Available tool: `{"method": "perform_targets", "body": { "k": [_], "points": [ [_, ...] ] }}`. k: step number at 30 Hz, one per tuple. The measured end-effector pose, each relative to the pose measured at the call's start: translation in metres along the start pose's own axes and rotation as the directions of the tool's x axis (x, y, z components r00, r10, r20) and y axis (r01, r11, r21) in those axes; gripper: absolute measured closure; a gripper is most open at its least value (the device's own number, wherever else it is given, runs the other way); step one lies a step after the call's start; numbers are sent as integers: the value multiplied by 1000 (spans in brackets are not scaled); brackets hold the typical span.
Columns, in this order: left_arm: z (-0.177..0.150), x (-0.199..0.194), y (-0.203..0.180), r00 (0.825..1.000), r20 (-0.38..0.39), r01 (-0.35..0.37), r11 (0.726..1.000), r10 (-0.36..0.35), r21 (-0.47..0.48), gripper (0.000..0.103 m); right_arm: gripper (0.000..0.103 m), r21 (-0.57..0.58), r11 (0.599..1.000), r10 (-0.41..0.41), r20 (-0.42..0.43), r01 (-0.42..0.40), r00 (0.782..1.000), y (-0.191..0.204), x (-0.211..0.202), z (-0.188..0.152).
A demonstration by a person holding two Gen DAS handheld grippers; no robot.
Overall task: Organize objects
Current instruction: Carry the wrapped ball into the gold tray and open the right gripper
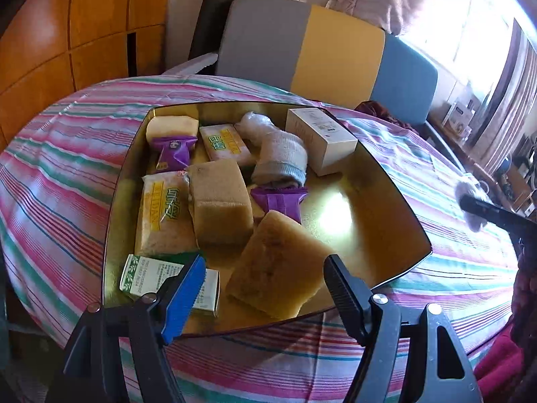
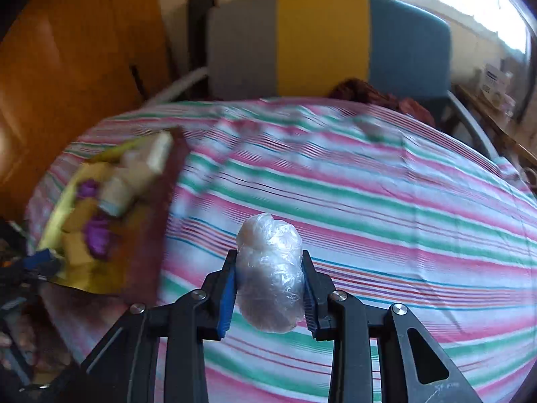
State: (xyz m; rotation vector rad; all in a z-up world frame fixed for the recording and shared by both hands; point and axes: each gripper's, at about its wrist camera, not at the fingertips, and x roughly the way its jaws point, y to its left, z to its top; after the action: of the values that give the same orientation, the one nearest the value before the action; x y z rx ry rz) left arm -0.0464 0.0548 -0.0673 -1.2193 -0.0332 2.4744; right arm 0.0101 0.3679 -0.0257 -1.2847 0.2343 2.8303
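Observation:
A gold tray [image 1: 379,235] sits on the striped tablecloth and holds several sponges [image 1: 220,205], snack packets [image 1: 164,215], purple wrappers [image 1: 278,199], a rolled sock [image 1: 282,159], a white box [image 1: 320,137] and a green-and-white box [image 1: 157,277]. My left gripper [image 1: 265,280] is open and empty over the tray's near edge, around a tan sponge [image 1: 275,275]. My right gripper [image 2: 270,282] is shut on a crumpled clear plastic bag [image 2: 270,268], held above the cloth to the right of the tray [image 2: 134,235]. The right gripper also shows at the far right of the left wrist view [image 1: 476,208].
The striped tablecloth [image 2: 369,208] covers the round table. A grey, yellow and blue chair [image 1: 335,53] stands behind the table. Wooden cabinets [image 1: 67,33] are at the left. A cluttered shelf [image 1: 470,117] is by the window at the right.

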Motion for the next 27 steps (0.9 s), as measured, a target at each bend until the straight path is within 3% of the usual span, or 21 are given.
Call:
{"method": "perform_targets", "body": {
  "k": [5, 11, 16, 21, 24, 27],
  "points": [
    [-1, -8, 10, 1000, 19, 2, 1000, -2, -24, 29, 69, -91, 987, 134, -3, -134, 991, 85, 12, 9],
    [-3, -17, 25, 998, 44, -35, 998, 38, -56, 29, 69, -150, 972, 167, -110, -183, 980, 145, 60, 2],
    [0, -19, 34, 995, 55, -82, 993, 87, -82, 29, 65, -139, 974, 147, -199, -177, 969, 160, 94, -7],
    [-1, -19, 34, 989, 59, -134, 988, 139, -75, 29, 62, -113, 970, 182, -245, -214, 952, 163, 106, -20],
    [-1, -20, 35, 984, 60, -165, 983, 170, -76, 29, 57, -122, 969, 182, -229, -214, 956, 162, 106, -22],
    [0, -23, 34, 977, 70, -196, 978, 201, -68, 29, 44, -115, 972, 179, -195, -204, 964, 159, 101, -18]
  ]
}}
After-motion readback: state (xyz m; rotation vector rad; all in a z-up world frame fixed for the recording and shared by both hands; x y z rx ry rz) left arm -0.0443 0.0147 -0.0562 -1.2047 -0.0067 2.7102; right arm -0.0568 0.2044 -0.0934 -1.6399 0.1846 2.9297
